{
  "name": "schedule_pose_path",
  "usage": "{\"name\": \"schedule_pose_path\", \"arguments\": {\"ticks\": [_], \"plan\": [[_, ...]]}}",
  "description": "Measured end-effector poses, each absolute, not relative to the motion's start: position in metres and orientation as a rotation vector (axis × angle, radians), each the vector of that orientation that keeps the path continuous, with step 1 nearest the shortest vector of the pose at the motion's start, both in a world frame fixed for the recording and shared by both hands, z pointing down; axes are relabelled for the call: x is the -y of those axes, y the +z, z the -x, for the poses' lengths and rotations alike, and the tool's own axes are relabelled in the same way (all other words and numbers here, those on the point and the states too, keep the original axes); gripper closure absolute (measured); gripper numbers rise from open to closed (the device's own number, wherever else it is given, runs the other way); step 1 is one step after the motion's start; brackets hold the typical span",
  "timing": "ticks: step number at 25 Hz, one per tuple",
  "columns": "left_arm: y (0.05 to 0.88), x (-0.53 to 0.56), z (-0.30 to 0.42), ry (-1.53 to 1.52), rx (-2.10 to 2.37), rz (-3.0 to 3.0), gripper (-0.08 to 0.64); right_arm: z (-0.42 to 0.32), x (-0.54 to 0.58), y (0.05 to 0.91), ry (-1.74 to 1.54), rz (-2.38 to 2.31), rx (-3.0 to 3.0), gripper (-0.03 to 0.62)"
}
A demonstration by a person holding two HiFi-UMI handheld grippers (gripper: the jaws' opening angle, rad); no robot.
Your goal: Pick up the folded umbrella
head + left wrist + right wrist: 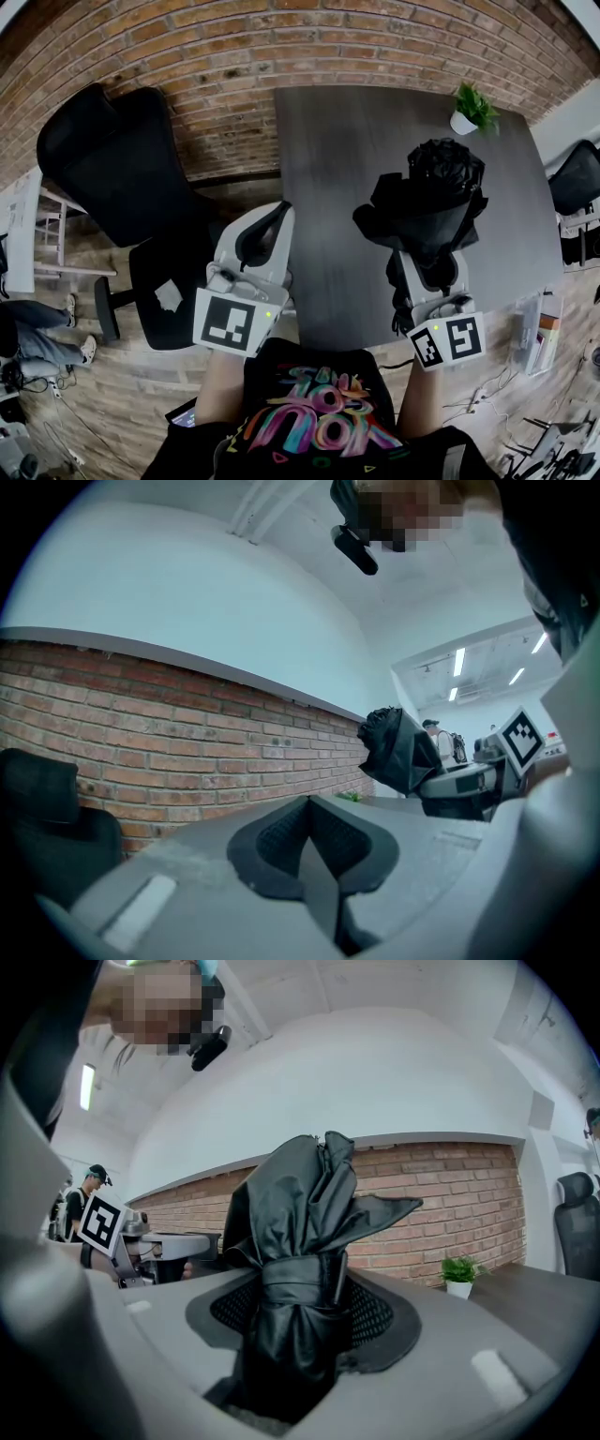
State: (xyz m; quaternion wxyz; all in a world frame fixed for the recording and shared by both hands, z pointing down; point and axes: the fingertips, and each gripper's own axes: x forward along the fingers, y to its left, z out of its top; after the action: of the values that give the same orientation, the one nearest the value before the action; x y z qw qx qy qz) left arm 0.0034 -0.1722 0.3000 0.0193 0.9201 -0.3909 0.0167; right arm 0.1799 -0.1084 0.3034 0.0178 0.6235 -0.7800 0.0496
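Note:
The folded black umbrella [427, 202] is held up above the dark table [337, 169], pointing away from me. My right gripper [427, 258] is shut on its strapped lower part. In the right gripper view the umbrella [295, 1269] stands between the two pads of the right gripper [300, 1326], with loose canopy folds fanning out above the strap. My left gripper [262, 234] hangs off the table's left edge, shut and holding nothing. In the left gripper view the pads of the left gripper [309, 841] meet, and the umbrella [394, 752] shows at the right.
A small potted plant [469, 108] stands at the table's far right corner. A black office chair [122, 169] is left of the table, and another chair [574, 178] is at the right. A brick wall [234, 56] runs behind. A seated person's legs [28, 328] show at far left.

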Motion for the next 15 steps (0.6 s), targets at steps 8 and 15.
{"name": "schedule_pose_path", "arguments": {"ticks": [8, 15], "plan": [[0.3019, 0.1743, -0.0002, 0.062, 1.238, -2.843, 0.560, -0.1800, 0.1110, 0.3044, 0.168, -1.920, 2.442, 0.359], [0.3035, 0.1743, -0.0039, 0.074, 1.236, -2.844, 0.560, -0.1802, 0.1108, 0.3063, 0.181, -1.914, 2.451, 0.359]]}}
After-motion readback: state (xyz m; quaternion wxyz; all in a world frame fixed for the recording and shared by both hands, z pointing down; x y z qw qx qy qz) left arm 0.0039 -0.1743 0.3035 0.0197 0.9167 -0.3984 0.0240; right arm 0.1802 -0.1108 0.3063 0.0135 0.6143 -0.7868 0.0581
